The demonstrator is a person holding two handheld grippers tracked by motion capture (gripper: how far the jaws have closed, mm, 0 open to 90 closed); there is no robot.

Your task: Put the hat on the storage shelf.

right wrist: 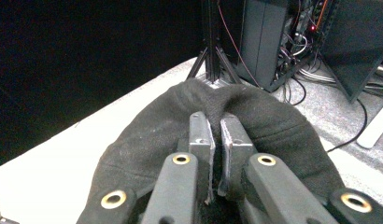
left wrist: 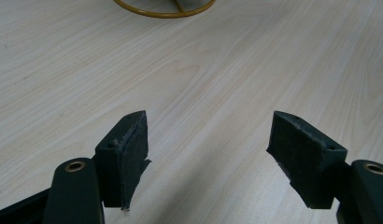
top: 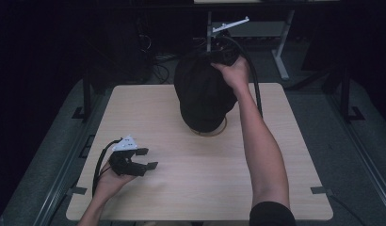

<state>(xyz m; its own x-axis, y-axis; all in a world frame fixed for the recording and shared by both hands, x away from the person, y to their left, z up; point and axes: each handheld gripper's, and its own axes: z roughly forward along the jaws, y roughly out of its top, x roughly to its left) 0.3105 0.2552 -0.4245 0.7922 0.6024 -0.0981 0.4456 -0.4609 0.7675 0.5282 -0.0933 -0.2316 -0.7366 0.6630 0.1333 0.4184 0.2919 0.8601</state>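
Black knitted cloth hat (top: 200,92) hangs over a yellow wire ring stand (top: 222,128) at the far middle of the pale wooden table (top: 200,188) in the high view, pinched by the right gripper (top: 225,57). The left gripper view shows the left gripper (left wrist: 208,154) released, jaws wide above bare wood. The right gripper view shows jaws clenched on hat fabric.

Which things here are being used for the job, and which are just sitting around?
In use:
- black cloth hat, pinched in the shut right gripper
- yellow ring stand under the hat
- wooden table

Just around:
- left gripper, open above bare table, holding nothing
- cables and dark boxes on the floor beyond the table
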